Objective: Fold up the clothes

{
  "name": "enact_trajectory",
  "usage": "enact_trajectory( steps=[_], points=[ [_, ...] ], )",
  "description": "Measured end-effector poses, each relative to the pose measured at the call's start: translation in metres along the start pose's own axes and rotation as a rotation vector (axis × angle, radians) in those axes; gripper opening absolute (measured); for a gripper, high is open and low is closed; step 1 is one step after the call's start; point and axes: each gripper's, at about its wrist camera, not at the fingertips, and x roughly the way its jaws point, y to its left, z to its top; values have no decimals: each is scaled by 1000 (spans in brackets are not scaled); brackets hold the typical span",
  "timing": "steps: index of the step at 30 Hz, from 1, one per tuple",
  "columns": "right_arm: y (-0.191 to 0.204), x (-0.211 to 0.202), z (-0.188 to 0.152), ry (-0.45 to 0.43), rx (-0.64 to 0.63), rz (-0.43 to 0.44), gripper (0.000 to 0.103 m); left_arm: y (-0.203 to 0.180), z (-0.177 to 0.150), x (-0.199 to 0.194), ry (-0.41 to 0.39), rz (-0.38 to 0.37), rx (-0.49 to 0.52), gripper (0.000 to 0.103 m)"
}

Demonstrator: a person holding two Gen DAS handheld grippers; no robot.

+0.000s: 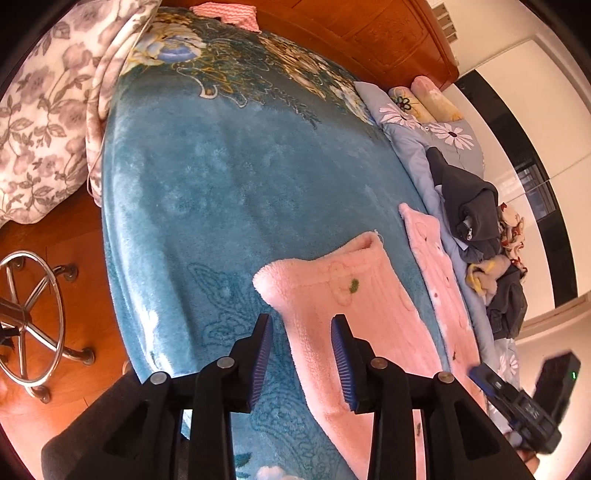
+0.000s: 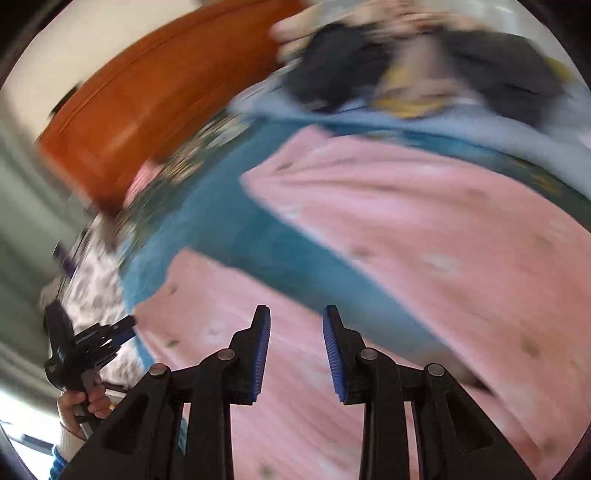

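Observation:
A pink fleece garment lies spread on the teal blanket (image 1: 221,192) in two long parts. The nearer part (image 1: 332,295) has a folded top edge, and the other strip (image 1: 436,266) lies to its right. My left gripper (image 1: 302,325) hangs open just above the nearer part's left edge, with nothing pressed between its pads. My right gripper (image 2: 295,317) is also open, over pink fleece (image 2: 258,369) in a blurred view. It shows at the lower right of the left wrist view (image 1: 480,374). A hand (image 2: 79,406) holds the left gripper (image 2: 127,328).
A pile of dark and patterned clothes (image 1: 480,221) lies on a pale blue floral sheet (image 1: 417,147) along the bed's right side. A grey floral quilt (image 1: 44,122) hangs at the left. A chrome chair base (image 1: 33,321) stands on the wooden floor. The wooden headboard (image 1: 369,33) is at the back.

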Motion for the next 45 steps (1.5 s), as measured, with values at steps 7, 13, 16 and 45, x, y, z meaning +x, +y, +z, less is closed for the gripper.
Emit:
enact_trajectory(
  steps=[7, 13, 16, 45],
  points=[
    [74, 101, 21, 175, -278, 68, 30, 3, -2, 6, 9, 17, -45, 39],
    [86, 130, 15, 264, -429, 71, 30, -3, -7, 9, 7, 23, -39, 40],
    [95, 136, 15, 251, -527, 20, 30, -7, -10, 10, 8, 27, -24, 40],
    [59, 115, 68, 92, -410, 54, 5, -12, -9, 23, 18, 6, -57, 47]
  ],
)
